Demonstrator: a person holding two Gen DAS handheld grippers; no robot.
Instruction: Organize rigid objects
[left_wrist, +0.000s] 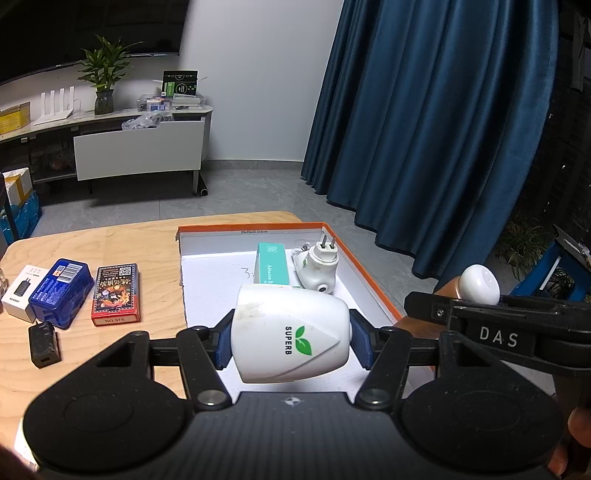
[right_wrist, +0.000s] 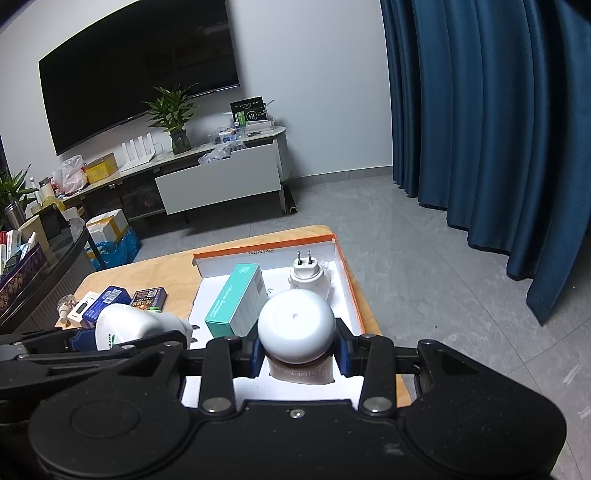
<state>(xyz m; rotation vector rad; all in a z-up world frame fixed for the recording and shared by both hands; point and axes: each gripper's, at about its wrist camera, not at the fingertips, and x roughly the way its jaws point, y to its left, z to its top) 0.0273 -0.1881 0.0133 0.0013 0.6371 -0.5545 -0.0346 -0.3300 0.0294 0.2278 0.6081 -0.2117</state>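
Note:
My left gripper (left_wrist: 291, 341) is shut on a white SUPERB device (left_wrist: 291, 334), held above the near part of an orange-rimmed white box (left_wrist: 364, 273). My right gripper (right_wrist: 298, 354) is shut on a brown bottle with a white round cap (right_wrist: 295, 325), also over the box's near end. That bottle (left_wrist: 476, 284) shows at the right in the left wrist view, and the SUPERB device (right_wrist: 125, 325) at the left in the right wrist view. Inside the box lie a teal carton (left_wrist: 271, 264) and a white plug-in device (left_wrist: 317, 269) with its prongs up.
On the wooden table (left_wrist: 110, 236) left of the box lie a red card pack (left_wrist: 116, 295), a blue tin (left_wrist: 61, 291), a white charger box (left_wrist: 20, 291) and a black adapter (left_wrist: 44, 343). Blue curtains (left_wrist: 424, 129) hang to the right. A TV stand (left_wrist: 140, 144) lines the far wall.

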